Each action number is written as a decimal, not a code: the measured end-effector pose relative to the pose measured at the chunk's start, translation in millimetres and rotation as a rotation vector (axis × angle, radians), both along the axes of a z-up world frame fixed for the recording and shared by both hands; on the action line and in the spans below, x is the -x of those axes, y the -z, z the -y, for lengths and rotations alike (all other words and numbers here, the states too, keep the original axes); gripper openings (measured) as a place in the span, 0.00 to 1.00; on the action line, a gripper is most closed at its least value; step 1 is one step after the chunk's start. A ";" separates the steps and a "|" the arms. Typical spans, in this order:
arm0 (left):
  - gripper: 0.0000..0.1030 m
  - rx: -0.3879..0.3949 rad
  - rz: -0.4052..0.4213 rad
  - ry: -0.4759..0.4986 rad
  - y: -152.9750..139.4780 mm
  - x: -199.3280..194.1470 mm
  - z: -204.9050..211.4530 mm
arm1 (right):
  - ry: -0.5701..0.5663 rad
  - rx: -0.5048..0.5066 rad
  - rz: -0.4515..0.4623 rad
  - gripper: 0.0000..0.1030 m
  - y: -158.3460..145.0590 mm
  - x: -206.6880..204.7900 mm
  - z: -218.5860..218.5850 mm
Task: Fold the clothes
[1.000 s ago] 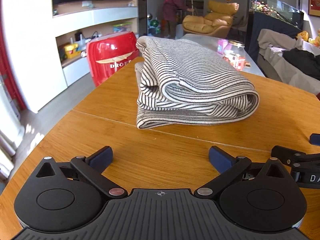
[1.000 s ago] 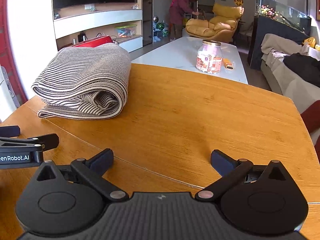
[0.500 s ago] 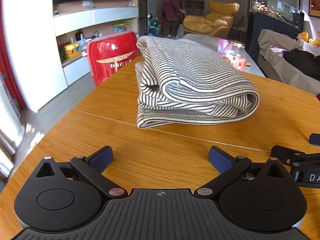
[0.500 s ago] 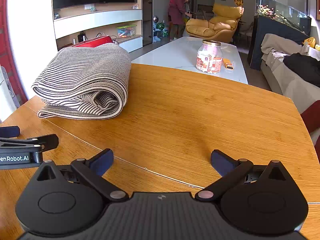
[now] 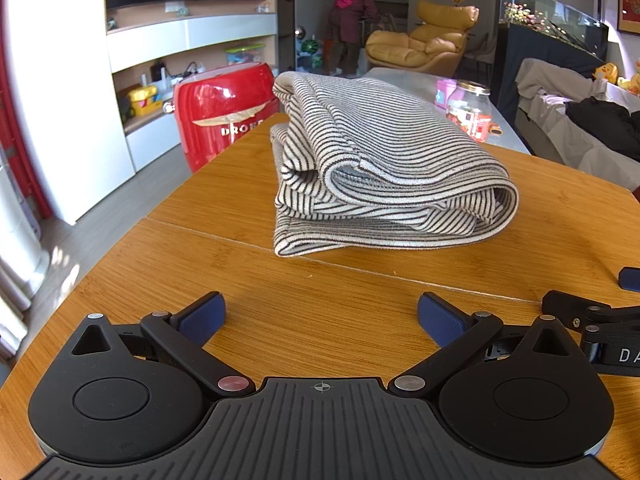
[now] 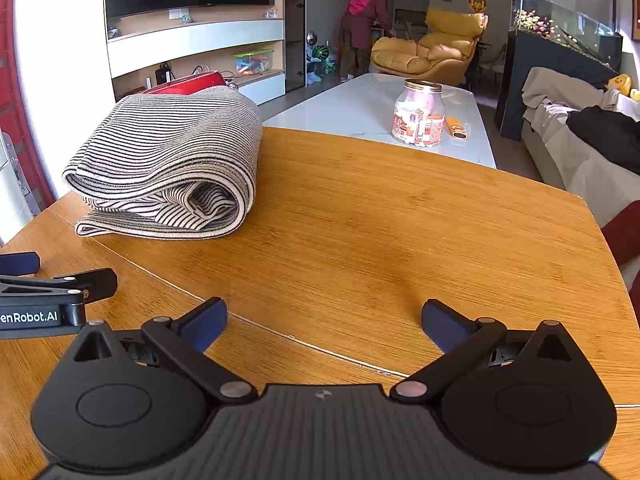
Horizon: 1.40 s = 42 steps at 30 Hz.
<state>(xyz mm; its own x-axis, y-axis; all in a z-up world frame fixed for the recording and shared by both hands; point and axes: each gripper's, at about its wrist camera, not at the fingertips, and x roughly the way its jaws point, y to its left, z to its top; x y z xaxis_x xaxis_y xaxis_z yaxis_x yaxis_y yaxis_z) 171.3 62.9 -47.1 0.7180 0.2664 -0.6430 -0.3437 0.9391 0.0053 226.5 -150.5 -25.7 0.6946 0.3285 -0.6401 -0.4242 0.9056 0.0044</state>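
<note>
A black-and-white striped garment (image 5: 384, 168) lies folded in a thick bundle on the wooden table (image 5: 280, 320). It also shows at the left of the right wrist view (image 6: 168, 168). My left gripper (image 5: 320, 316) is open and empty, low over the table a short way in front of the bundle. My right gripper (image 6: 324, 322) is open and empty, to the right of the bundle over bare wood. Each gripper's fingers show at the edge of the other's view.
A red round appliance (image 5: 224, 116) stands beyond the table's far left edge. A glass jar (image 6: 418, 114) and an orange object (image 6: 458, 128) sit on a white table (image 6: 360, 108) behind. A sofa with clothes (image 6: 580, 136) is at right. A person (image 6: 364, 20) stands far back.
Neither gripper nor the folded garment has moved. Only the person in the background has shifted.
</note>
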 end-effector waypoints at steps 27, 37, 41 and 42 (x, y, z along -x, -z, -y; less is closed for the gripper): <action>1.00 0.001 0.000 0.004 0.6 -0.1 -1.2 | 0.004 -0.001 0.000 1.00 0.4 -0.5 -3.4; 1.00 0.001 0.000 0.004 0.5 0.1 -0.9 | 0.004 -0.001 0.000 1.00 0.4 -0.5 -3.7; 1.00 0.000 0.000 0.003 0.3 0.4 0.3 | 0.004 -0.001 -0.001 1.00 -0.2 -0.8 -3.5; 1.00 0.000 0.000 0.003 0.2 0.5 0.5 | 0.004 -0.001 -0.001 1.00 -0.5 -0.8 -3.5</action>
<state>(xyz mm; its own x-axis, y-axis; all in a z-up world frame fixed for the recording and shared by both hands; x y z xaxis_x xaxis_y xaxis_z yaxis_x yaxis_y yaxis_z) 170.8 62.4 -47.3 0.7187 0.2642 -0.6431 -0.3410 0.9400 0.0050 227.3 -147.1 -25.2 0.6951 0.3264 -0.6405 -0.4205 0.9073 0.0060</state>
